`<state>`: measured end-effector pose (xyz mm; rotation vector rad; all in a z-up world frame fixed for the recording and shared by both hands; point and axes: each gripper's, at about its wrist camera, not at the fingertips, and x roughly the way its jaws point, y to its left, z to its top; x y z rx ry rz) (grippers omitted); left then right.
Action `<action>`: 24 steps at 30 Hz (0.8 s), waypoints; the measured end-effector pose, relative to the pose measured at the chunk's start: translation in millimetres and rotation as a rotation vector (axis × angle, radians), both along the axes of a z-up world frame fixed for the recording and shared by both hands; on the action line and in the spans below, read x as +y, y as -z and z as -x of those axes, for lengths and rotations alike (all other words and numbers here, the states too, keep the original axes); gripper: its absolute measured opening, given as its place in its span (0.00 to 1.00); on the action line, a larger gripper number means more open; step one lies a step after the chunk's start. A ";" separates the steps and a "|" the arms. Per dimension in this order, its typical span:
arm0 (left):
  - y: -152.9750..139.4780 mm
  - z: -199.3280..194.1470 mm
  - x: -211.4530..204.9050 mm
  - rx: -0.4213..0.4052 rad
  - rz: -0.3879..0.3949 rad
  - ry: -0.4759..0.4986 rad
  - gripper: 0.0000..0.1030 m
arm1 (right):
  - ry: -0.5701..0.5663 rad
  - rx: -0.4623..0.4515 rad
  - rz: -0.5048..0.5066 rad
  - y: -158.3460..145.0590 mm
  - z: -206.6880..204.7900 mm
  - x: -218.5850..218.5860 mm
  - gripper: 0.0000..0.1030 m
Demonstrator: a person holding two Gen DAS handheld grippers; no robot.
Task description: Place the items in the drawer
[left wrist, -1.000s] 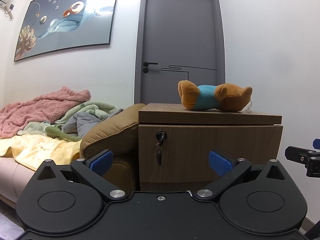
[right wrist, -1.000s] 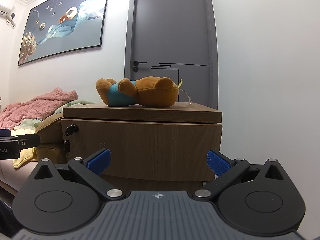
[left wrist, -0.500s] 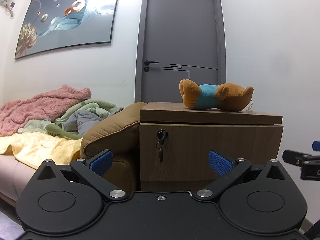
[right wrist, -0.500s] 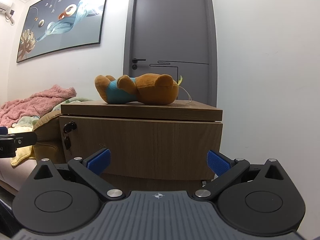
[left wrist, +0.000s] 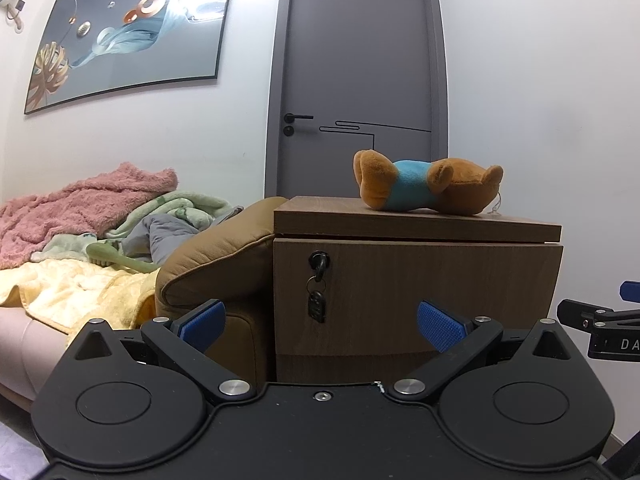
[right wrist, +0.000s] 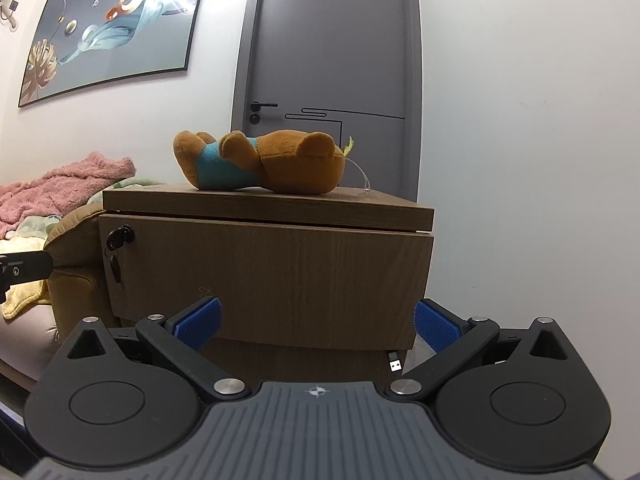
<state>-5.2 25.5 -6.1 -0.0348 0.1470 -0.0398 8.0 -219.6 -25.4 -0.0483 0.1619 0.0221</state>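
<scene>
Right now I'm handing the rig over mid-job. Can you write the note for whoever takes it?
Left gripper: open, empty, facing the drawer front of the wooden cabinet.
Right gripper: open, empty, low in front of the same drawer.
Plush bear: lying on the cabinet top, untouched.
Drawer: shut, key in its lock.
Done: nothing.
Left: open the drawer, put the bear in.

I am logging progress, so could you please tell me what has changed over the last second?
The right gripper has moved nearer the wooden cabinet's drawer front; the left gripper barely shifted. Nothing was gripped or released: both jaws stay open and empty, the brown plush bear in a blue shirt stays on top, and the drawer stays shut.
</scene>
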 end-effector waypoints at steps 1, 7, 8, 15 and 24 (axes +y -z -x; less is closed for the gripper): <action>0.1 -0.3 -0.1 0.001 -0.002 -0.001 0.99 | 0.000 0.001 0.001 0.0 0.1 0.1 1.00; 0.3 -1.8 -0.4 0.006 -0.011 -0.002 0.99 | -0.005 0.008 0.003 0.0 0.8 0.7 1.00; 0.5 -1.3 0.3 0.006 -0.011 -0.002 0.99 | -0.006 0.010 0.003 -0.1 0.6 0.6 1.00; 1.5 0.9 -0.5 0.009 -0.025 -0.001 0.99 | -0.013 0.011 0.007 0.3 1.3 1.9 1.00; 1.7 -1.2 -7.9 0.008 -0.039 -0.010 0.99 | -0.010 0.000 -0.012 -1.3 3.6 -3.4 1.00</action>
